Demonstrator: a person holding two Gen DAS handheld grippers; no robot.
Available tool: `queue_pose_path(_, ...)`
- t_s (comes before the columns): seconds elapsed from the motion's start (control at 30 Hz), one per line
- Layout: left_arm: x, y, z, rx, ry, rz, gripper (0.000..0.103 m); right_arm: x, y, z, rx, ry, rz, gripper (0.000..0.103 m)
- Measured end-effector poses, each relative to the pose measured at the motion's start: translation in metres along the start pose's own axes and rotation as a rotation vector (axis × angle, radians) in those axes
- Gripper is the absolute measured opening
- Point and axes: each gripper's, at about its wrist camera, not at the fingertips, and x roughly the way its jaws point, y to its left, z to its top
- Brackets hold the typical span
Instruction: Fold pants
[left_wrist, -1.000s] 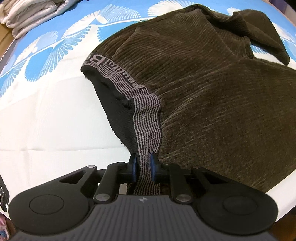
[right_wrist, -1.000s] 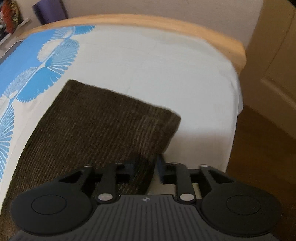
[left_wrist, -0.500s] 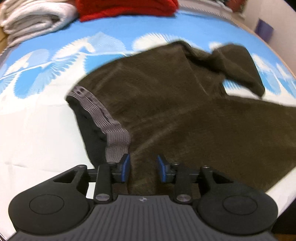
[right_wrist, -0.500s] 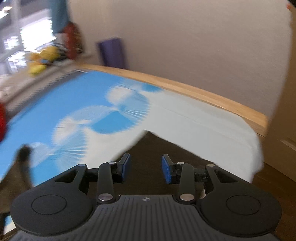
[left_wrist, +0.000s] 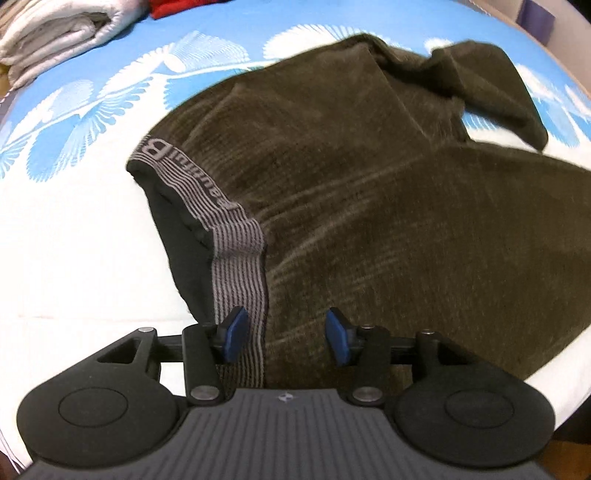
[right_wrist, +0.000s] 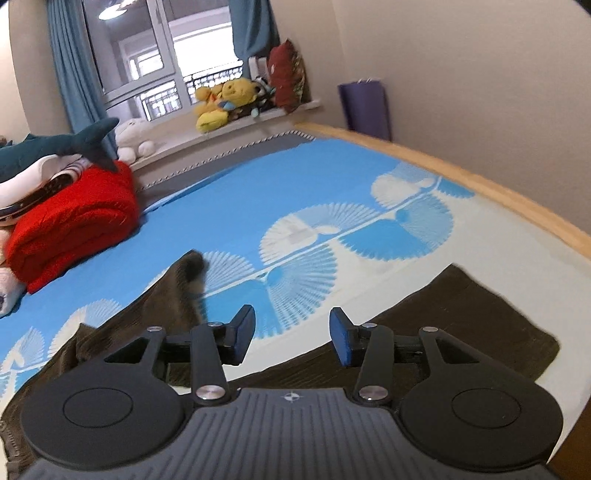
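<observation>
While spread: one pants (left_wrist: 369, 206)

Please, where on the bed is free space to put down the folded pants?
Free: the white sheet left of the waistband, and the blue sheet between the red blanket and the wooden edge. Crowded: the corner with the white bedding.

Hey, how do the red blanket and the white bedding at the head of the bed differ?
The red blanket is bright red with a knit-like texture, and a shark plush lies on top of it. The white bedding is white and smooth, with nothing visible on it. Both are folded bundles on the blue-patterned sheet.
</observation>
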Motion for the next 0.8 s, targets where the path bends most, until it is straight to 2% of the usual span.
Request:
queue_pose_path(0.2,-0.003,0.007,0.003,-0.033,-0.026,0.023,0.056,0.007,0.020,-0.007,-0.030,0.022,0.022,0.047)
queue_pose_path(0.4,-0.005,0.004,0.009,-0.038,-0.070,0.038,0.058,0.012,0.036,-0.008,-0.054,0.008,0.052,0.046)
queue_pose_path(0.67,-0.016,-0.001,0.015,-0.045,-0.189,0.076,0.059,0.016,0.049,-0.007,-0.077,-0.017,0.070,0.046)
queue_pose_path(0.8,-0.018,0.000,0.016,-0.050,-0.210,0.067,0.059,0.019,0.049,-0.006,-0.065,-0.012,0.068,0.046)
